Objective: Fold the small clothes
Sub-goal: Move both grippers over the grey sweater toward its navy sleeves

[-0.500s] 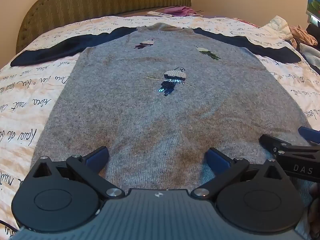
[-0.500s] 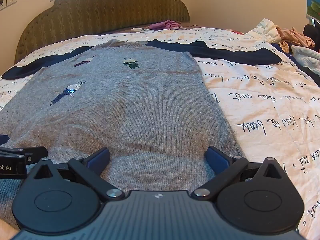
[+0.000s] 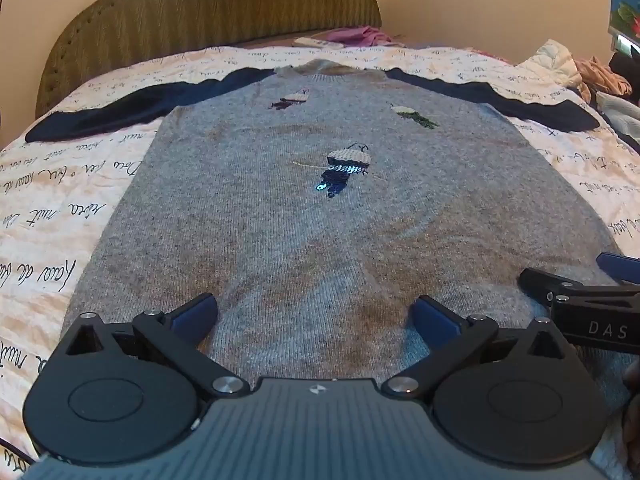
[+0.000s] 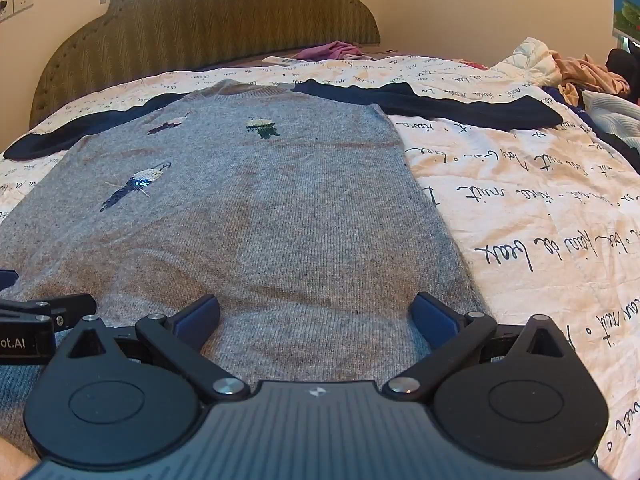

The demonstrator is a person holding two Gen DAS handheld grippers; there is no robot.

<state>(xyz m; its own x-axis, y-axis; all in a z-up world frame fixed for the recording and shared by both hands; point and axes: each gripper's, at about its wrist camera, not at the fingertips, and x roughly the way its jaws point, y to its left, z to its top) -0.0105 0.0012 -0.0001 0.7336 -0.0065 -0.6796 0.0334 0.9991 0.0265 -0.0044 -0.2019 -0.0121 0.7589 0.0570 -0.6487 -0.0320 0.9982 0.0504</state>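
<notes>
On a bed point(image 3: 48, 208) spread with a script-printed quilt: grey knit sweater point(image 3: 312, 240) laid flat and face up, dark sleeves point(image 4: 432, 104) stretched out to either side, collar toward the padded headboard point(image 4: 224, 28). Heaped laundry point(image 4: 576, 76) at the far right edge. Poised over the hem, near each other, left hand-held gripper point(image 3: 316, 316) and right hand-held gripper point(image 4: 316, 316), both tilted downward, jaws spread wide, nothing between them. No fold yet begun. Likely risks: pinching only the top layer of knit, or catching quilt along with the hem, either one dragging the garment askew; uneven lifting by the two sides, skewing the fold; sequinned motifs point(image 3: 340, 168) snagging.
</notes>
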